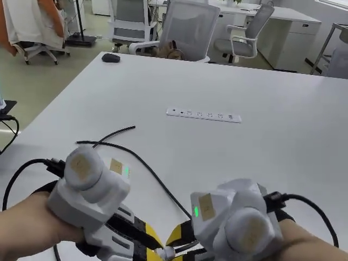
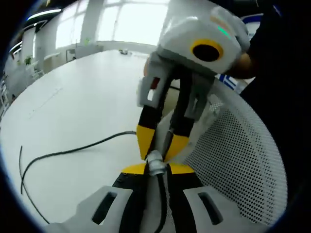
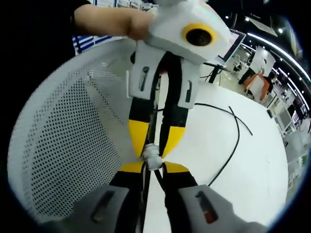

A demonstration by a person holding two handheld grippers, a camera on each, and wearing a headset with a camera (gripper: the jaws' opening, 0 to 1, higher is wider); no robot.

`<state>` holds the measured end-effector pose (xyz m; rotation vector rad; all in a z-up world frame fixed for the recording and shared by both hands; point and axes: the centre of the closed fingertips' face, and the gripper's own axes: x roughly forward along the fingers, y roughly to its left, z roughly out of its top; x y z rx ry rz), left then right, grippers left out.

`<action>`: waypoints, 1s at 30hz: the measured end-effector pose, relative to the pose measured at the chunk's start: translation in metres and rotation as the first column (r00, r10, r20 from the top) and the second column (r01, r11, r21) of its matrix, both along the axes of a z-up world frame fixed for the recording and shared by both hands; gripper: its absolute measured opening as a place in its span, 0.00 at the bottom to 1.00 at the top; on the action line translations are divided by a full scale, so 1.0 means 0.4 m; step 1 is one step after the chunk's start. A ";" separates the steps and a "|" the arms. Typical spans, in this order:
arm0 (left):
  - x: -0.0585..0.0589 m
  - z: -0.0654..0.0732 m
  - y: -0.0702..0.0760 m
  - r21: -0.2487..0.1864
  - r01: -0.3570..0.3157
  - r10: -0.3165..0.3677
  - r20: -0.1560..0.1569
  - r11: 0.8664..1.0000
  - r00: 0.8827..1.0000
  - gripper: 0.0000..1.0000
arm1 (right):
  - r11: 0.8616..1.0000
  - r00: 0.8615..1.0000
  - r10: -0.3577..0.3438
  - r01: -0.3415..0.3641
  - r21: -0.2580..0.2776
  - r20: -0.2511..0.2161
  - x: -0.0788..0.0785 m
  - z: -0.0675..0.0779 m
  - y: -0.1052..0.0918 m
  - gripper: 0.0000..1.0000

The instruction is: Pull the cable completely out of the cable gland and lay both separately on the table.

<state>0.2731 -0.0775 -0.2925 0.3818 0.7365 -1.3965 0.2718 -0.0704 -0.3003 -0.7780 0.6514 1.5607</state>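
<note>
A small grey-white cable gland (image 1: 166,253) hangs over the near edge of the white table (image 1: 261,141), and both grippers meet at it tip to tip. My left gripper (image 1: 157,249) is shut on the gland (image 2: 154,163), with a short cable end running back between its jaws. My right gripper (image 1: 179,239) faces it and is shut on the black cable (image 1: 157,182) right beside the gland (image 3: 151,158). From there the cable (image 2: 73,151) trails away across the table in a long curve (image 3: 234,141). The right gripper (image 2: 160,148) enters the left gripper view from above.
A white power strip (image 1: 204,115) lies flat mid-table and a black mouse (image 1: 110,57) sits at the far left corner. Office chairs (image 1: 187,27) stand behind the table. A white perforated panel (image 2: 233,160) curves close under the grippers (image 3: 63,136).
</note>
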 end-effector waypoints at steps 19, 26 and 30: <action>-0.004 0.001 -0.014 0.157 0.131 -0.164 0.218 0.979 0.962 0.17 | 0.999 0.995 0.020 -0.024 -0.044 -0.093 -0.010 -0.013 0.003 0.12; 0.002 -0.018 -0.019 0.097 0.048 -0.057 0.094 0.994 0.994 0.17 | 0.997 0.995 0.036 -0.029 -0.073 0.090 -0.001 -0.034 -0.004 0.12; 0.018 -0.029 -0.030 0.065 0.004 -0.009 0.069 0.998 0.998 0.17 | 0.998 0.992 -0.031 0.038 -0.052 0.126 0.020 -0.049 -0.018 0.13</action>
